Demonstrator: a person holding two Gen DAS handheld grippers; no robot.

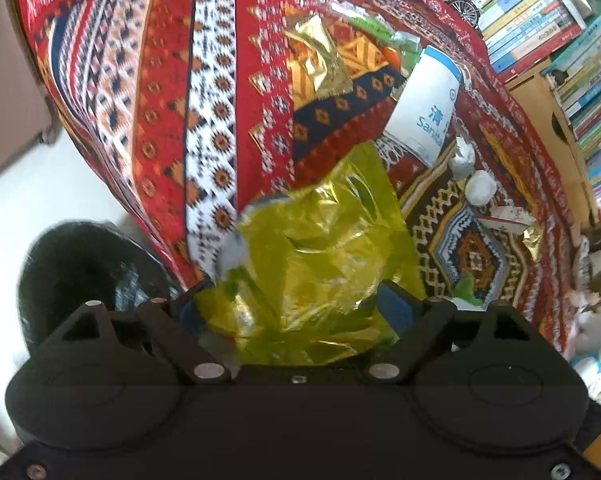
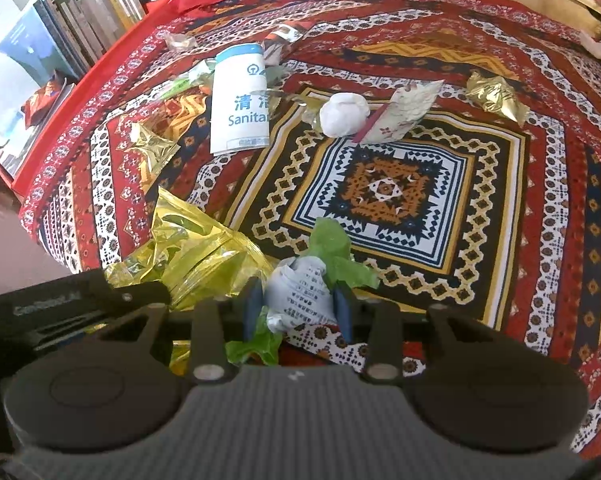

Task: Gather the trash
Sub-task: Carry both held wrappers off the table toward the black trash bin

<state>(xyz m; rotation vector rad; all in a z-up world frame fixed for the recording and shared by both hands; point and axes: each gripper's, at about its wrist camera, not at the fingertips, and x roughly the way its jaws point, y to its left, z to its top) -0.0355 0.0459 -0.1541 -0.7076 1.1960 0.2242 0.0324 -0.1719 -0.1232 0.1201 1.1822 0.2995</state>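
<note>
A crumpled yellow foil wrapper [image 1: 320, 248] lies at the near edge of the patterned tablecloth [image 1: 220, 80]. My left gripper [image 1: 292, 300] stands open around it, its blue pads wide apart on either side of the foil. My right gripper [image 2: 298, 306] is shut on a wad of printed white paper and green plastic [image 2: 300, 288], just above the cloth beside the yellow wrapper [image 2: 188, 248]. The left gripper's black body [image 2: 80, 304] shows at the left of the right wrist view.
More litter lies on the cloth: a white sanitary bag [image 2: 240, 96], gold wrappers [image 2: 152, 148] [image 2: 496, 96], a white paper ball [image 2: 344, 114] and patterned paper [image 2: 408, 108]. A dark round bin [image 1: 80, 272] stands on the floor left of the table. Bookshelves [image 1: 560, 40] line the back.
</note>
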